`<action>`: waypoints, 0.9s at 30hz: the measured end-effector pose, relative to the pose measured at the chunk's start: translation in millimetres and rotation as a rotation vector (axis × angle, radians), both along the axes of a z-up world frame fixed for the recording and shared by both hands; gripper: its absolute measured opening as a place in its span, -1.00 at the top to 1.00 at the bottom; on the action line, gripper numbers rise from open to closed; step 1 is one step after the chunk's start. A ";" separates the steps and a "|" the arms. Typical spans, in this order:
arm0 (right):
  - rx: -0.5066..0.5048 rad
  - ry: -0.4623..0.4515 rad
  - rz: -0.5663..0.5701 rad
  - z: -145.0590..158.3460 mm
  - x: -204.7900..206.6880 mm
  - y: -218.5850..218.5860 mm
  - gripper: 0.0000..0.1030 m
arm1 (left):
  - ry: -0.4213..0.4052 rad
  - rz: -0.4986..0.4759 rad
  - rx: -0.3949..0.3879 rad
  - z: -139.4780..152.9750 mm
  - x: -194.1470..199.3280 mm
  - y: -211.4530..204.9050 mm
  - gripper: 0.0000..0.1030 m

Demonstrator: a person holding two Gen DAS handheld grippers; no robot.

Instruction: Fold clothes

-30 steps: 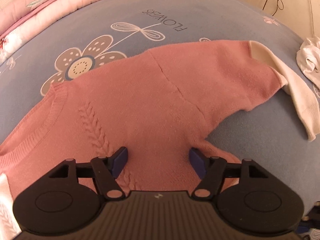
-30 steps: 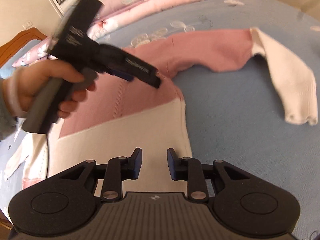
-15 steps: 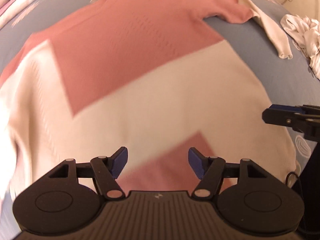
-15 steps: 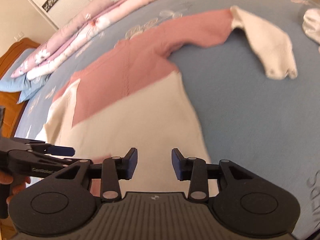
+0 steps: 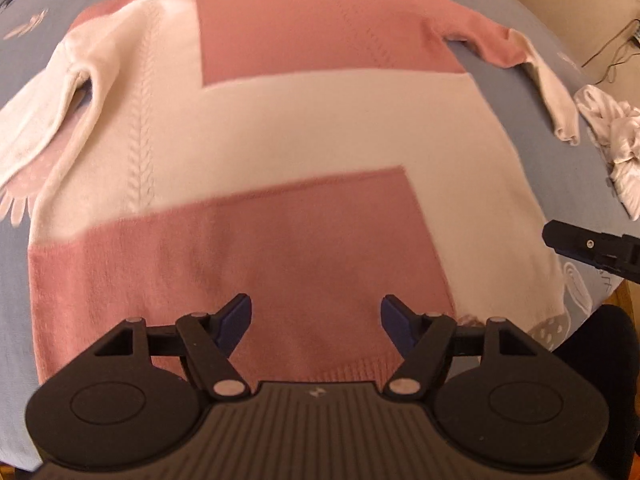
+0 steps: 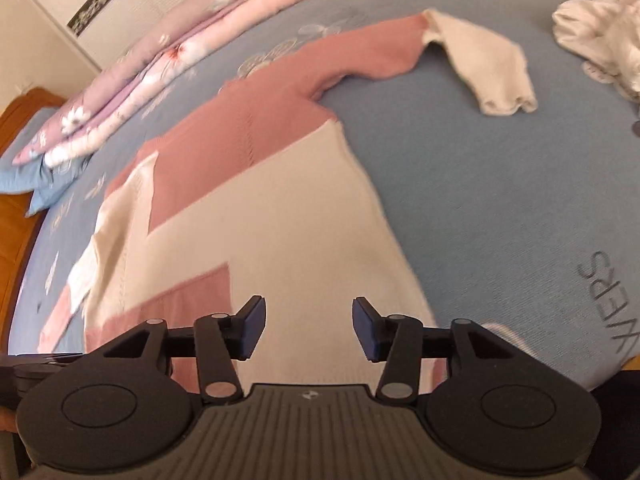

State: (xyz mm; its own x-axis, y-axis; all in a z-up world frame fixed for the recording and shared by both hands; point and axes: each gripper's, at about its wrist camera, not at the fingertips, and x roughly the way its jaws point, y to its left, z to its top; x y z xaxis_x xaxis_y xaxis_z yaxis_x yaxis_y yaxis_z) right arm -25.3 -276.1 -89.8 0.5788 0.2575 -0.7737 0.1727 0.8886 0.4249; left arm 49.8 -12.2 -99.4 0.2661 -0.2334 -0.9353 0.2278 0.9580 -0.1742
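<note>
In the left wrist view, a pink and cream sweater [image 5: 320,128] is seen spread flat on the blue bedsheet [image 5: 560,184], and the left gripper [image 5: 316,318] is held over its pink hem with the jaws opening wide and nothing clasped between them; a crumpled white garment [image 5: 612,140] is seen at the right. In the right wrist view, the right gripper [image 6: 308,326] is held above the sweater's cream lower part [image 6: 288,240], its jaws opening and gripping nothing, while folded floral quilts [image 6: 168,60] are seen along the far edge of the bed.
</note>
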 end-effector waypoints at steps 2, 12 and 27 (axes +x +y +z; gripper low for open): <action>-0.014 0.038 -0.009 -16.8 3.0 -0.5 -0.01 | 0.011 0.031 -0.001 -4.1 -4.8 8.5 -0.46; -0.030 -0.035 0.101 6.4 -7.7 50.8 -0.05 | 0.065 0.250 -0.105 0.5 -29.3 58.5 -0.48; -0.169 -0.043 0.093 26.0 -47.1 68.8 -0.07 | -0.016 0.293 -0.206 10.5 -37.2 70.7 -0.54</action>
